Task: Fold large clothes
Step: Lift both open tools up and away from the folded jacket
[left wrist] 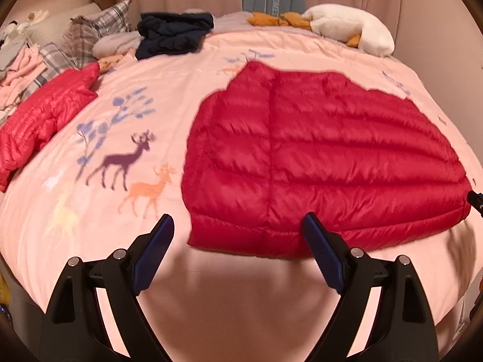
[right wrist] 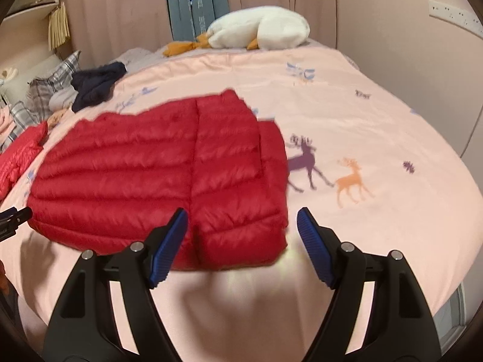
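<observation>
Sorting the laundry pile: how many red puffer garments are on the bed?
2. One red puffer jacket lies flat mid-bed, near both grippers; a second red puffer sits at the left edge by the pillows. The heap there may hide more.

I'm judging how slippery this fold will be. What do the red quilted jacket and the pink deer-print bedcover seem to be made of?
Red quilted jacket: looks like thin glossy nylon or polyester shell over puffy fill; shiny highlights along stitched ridges. Pink deer-print bedcover: probably matte woven cotton or microfibre; soft creases, no glare.
</observation>
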Tool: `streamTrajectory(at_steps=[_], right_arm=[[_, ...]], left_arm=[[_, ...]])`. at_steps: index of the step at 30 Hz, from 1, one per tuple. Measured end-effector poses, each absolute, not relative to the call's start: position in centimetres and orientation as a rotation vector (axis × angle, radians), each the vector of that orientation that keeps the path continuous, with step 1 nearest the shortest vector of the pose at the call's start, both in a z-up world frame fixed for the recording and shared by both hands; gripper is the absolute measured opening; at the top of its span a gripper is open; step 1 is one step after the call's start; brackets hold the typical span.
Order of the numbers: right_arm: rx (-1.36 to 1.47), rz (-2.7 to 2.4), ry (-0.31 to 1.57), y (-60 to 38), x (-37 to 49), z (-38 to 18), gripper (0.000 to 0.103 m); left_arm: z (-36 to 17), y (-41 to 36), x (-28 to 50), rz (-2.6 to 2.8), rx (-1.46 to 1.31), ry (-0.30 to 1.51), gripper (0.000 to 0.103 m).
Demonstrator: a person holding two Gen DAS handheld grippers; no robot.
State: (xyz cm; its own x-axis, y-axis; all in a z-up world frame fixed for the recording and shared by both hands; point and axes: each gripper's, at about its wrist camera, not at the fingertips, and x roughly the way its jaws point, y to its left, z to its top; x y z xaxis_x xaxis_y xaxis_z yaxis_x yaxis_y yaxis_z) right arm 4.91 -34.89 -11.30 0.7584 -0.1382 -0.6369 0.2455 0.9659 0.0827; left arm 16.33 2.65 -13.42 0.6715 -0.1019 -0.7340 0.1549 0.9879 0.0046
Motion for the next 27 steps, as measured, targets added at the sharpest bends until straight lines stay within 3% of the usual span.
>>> streamTrajectory(at_steps=[4, 9, 27], right_arm=[[0.167, -0.151, 0.640, -33.6, 4.6, -8.8, 0.087], [0.153, -0.095, 0.611, -31.8, 4.4, -5.6, 0.101], [0.192, -0.122, 0.505, -29.8, 1.8, 4.9, 0.101]], left_arm=[[-10.5, 2.0, 15.4, -0.173, 0.059, 0.760, 0.092], [-6.5, 0.7, 13.9, -0.204, 0.078, 0.668, 0.102], [5.1, -2.2, 10.0, -0.146, 0.085, 0.461, 0.102]])
